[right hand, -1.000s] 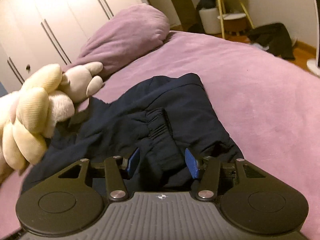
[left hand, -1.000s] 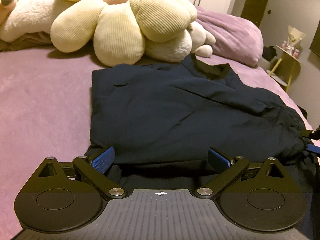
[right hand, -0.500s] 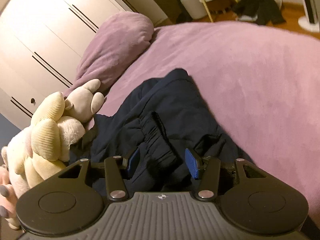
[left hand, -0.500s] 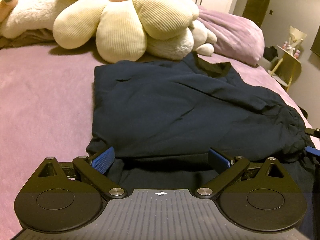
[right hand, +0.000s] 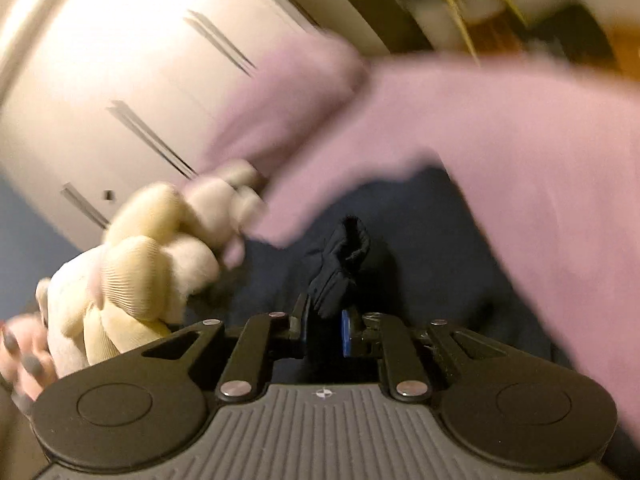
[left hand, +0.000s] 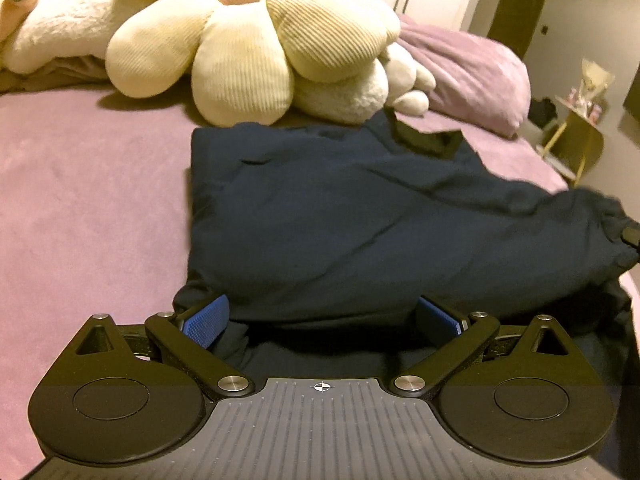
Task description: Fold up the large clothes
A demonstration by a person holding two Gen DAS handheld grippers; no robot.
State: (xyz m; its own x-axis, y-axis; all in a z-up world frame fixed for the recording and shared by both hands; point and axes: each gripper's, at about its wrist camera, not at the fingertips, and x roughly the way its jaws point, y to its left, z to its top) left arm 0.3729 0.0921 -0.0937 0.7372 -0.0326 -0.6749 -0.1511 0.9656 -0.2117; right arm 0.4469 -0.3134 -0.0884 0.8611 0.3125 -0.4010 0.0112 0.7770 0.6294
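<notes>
A dark navy garment lies partly folded on the purple bed. My left gripper is open at the garment's near edge, blue pads on either side of the cloth, which lies loose between them. My right gripper is shut on a gathered bunch of the navy garment and holds it lifted; this view is blurred by motion. The right gripper's tip shows at the garment's right end in the left wrist view.
A large cream flower cushion and plush toys lie at the head of the bed just beyond the garment. A purple pillow lies at the back right. A yellow side table stands beyond the bed's right edge. White wardrobe doors stand behind.
My right gripper has closed on the garment's elastic end and swung it up and toward the cushions. My left gripper stayed open and moved slightly forward.
</notes>
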